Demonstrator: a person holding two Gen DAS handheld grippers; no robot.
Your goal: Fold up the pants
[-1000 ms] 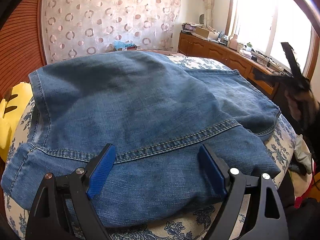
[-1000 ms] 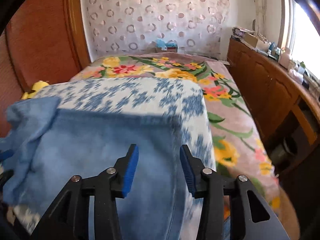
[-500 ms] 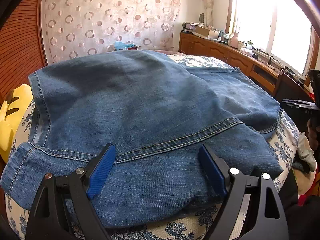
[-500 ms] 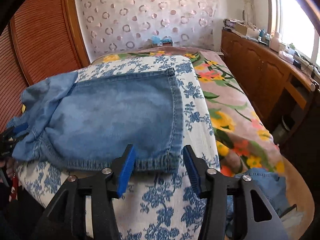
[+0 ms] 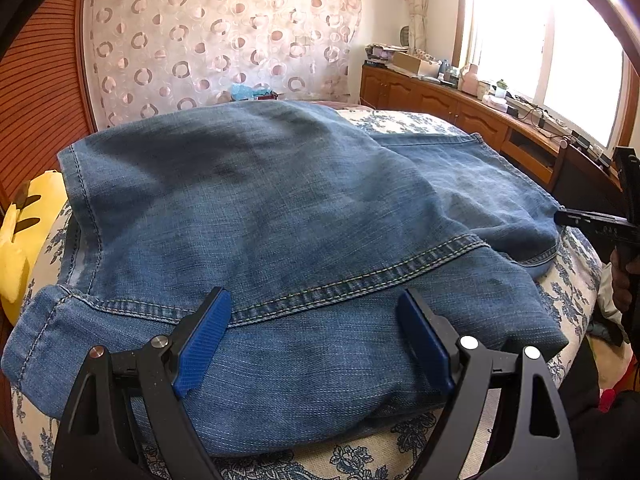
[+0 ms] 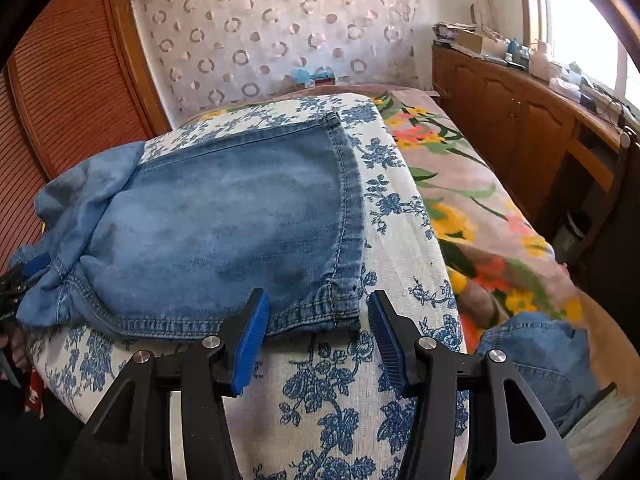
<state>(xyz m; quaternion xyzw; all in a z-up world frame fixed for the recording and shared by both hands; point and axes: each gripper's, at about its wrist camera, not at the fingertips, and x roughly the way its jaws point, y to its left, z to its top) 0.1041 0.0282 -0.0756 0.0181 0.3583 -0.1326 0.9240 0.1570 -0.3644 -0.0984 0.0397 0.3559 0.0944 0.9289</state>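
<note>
The left gripper (image 5: pixel 314 334) and right gripper (image 6: pixel 316 332) both hang released at the near hem of the jeans (image 5: pixel 280 216) (already folded, on the blue-flowered cushion (image 6: pixel 344 412)). Best pinch both hem corners evenly before carrying them toward the far edge.

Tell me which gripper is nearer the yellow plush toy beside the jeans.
Left. The left gripper hovers open over the jeans at the end where the yellow plush toy lies. The right gripper hangs open at the opposite hem corner.
</note>
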